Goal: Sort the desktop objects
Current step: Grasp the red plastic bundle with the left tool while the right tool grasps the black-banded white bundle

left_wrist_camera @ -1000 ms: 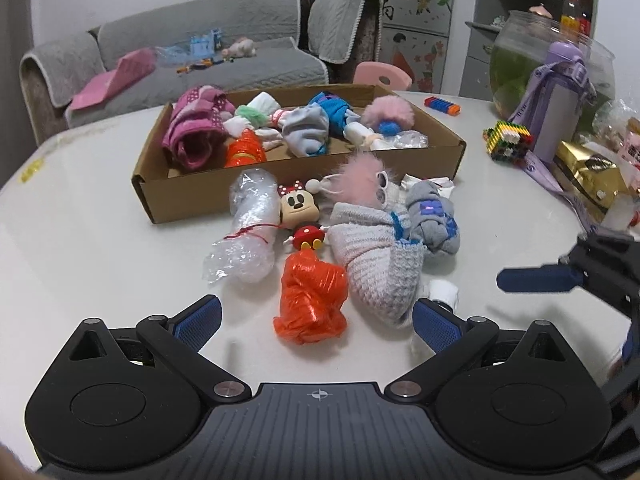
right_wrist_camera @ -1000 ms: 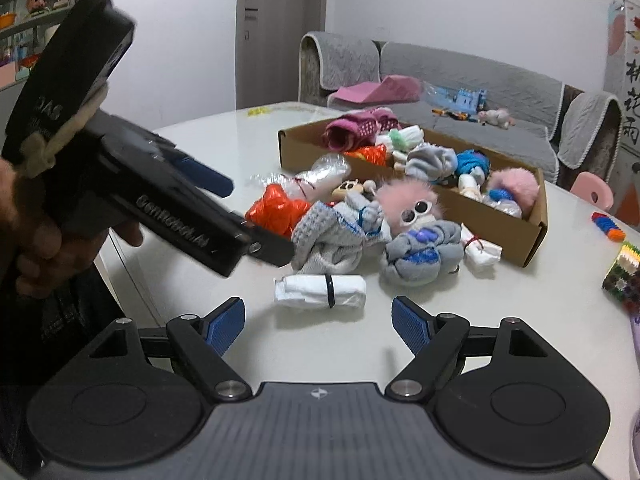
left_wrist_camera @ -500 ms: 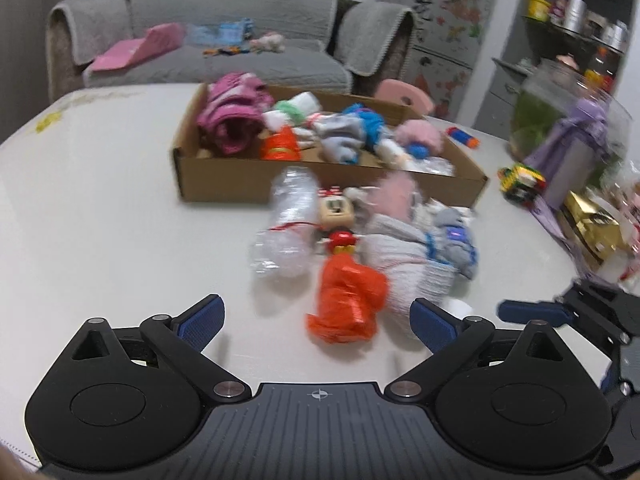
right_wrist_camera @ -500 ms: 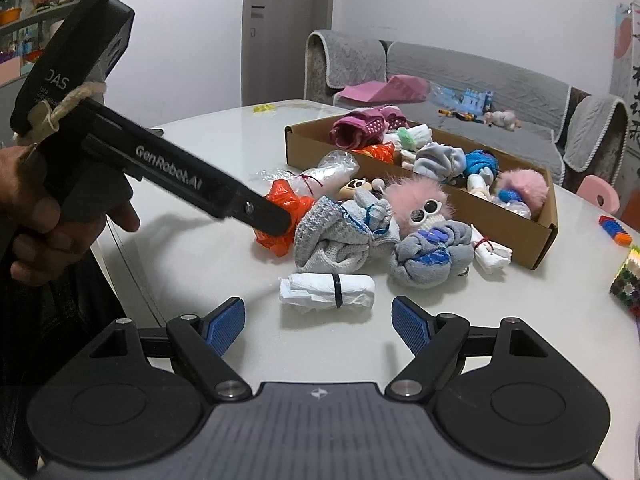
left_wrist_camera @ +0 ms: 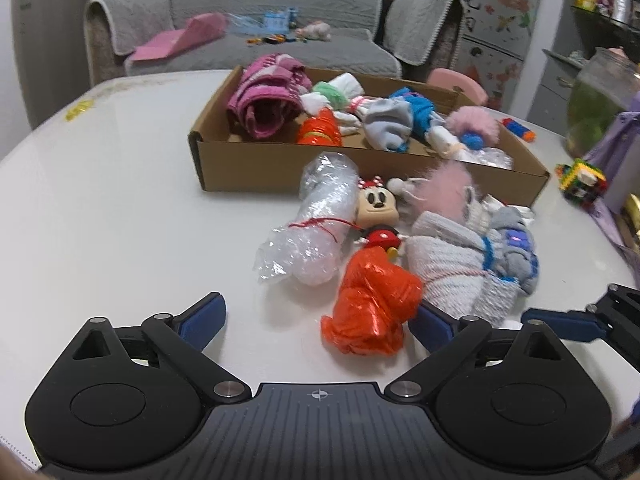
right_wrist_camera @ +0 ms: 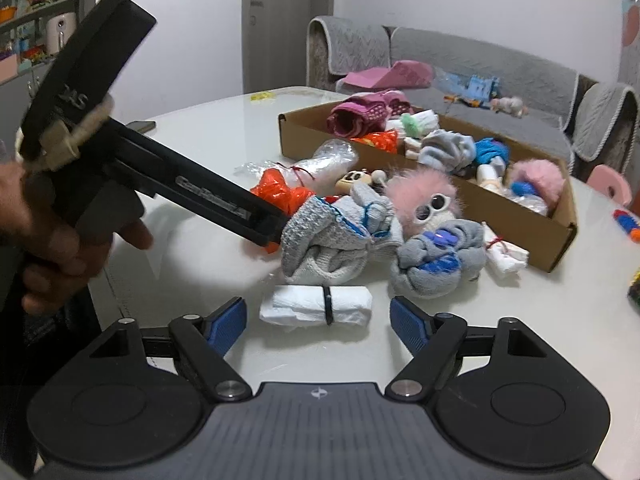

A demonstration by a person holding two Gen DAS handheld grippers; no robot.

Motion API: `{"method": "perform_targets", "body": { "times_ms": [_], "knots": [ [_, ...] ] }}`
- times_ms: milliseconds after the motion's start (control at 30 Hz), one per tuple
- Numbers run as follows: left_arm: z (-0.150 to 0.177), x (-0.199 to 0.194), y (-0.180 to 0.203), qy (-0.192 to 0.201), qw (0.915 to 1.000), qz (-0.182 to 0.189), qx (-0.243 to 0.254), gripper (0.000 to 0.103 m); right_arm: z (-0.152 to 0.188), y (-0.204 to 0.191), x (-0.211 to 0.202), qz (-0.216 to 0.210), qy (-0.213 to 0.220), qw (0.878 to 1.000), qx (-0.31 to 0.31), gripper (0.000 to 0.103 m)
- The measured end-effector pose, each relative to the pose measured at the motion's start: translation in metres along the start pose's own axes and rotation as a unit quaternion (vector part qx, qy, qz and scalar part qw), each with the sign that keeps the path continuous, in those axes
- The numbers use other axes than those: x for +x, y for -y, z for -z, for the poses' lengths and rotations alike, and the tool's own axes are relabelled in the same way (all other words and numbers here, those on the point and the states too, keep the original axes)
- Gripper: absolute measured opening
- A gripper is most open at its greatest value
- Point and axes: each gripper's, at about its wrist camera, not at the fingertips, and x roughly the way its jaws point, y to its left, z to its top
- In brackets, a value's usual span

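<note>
The left gripper (left_wrist_camera: 316, 320) has just been closing its fingers, which stand wide with the orange plastic bundle (left_wrist_camera: 372, 300) between them, not yet pressed. The right gripper (right_wrist_camera: 318, 316) hovers with fingers apart on either side of the white tied roll (right_wrist_camera: 316, 305) on the desk (left_wrist_camera: 120, 200), gripping nothing. Both lie in front of the cardboard box (left_wrist_camera: 256, 162).

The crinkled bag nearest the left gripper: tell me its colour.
Bright orange-red, glossy plastic; clearest in the left wrist view.
</note>
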Motion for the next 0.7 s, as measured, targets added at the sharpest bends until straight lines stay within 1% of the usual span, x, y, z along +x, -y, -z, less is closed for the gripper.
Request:
{"method": "perform_targets", "body": {
  "times_ms": [33, 67, 167, 200, 300, 333, 400, 467, 700],
  "knots": [
    [0.000, 0.001, 0.002, 0.005, 0.9999, -0.011, 0.002, 0.093, 0.000, 0.000, 0.001, -0.002, -0.003, 1.000, -0.001, 0.073],
    [0.001, 0.001, 0.003, 0.009, 0.9997, -0.021, 0.004, 0.088, -0.001, 0.001, 0.003, -0.004, -0.007, 1.000, 0.001, 0.070],
    [0.000, 0.000, 0.003, 0.015, 0.9994, -0.030, 0.007, 0.077, 0.000, 0.001, 0.003, -0.008, -0.010, 1.000, 0.005, 0.068],
    [0.000, -0.001, 0.002, 0.015, 0.9995, -0.028, 0.006, 0.072, 0.000, 0.001, 0.003, -0.008, -0.010, 1.000, 0.005, 0.067],
    [0.001, -0.006, -0.001, 0.015, 0.9997, -0.017, 0.004, 0.062, 0.000, 0.000, 0.002, -0.007, -0.010, 1.000, 0.005, 0.066],
    [0.002, -0.008, -0.001, 0.015, 0.9998, -0.013, 0.005, 0.060, 0.001, 0.000, 0.002, -0.007, -0.009, 1.000, 0.006, 0.066],
    [0.004, -0.011, -0.002, 0.014, 0.9998, -0.008, 0.006, 0.052, 0.001, 0.000, 0.001, -0.007, -0.008, 1.000, 0.005, 0.061],
    [0.007, -0.015, -0.004, 0.017, 0.9998, 0.004, 0.010, 0.048, 0.001, 0.000, 0.000, -0.009, -0.006, 1.000, 0.007, 0.055],
    [0.015, -0.021, -0.004, 0.022, 0.9991, 0.017, 0.031, 0.044, 0.003, -0.002, -0.003, -0.007, -0.002, 1.000, 0.007, 0.050]
  ]
}}
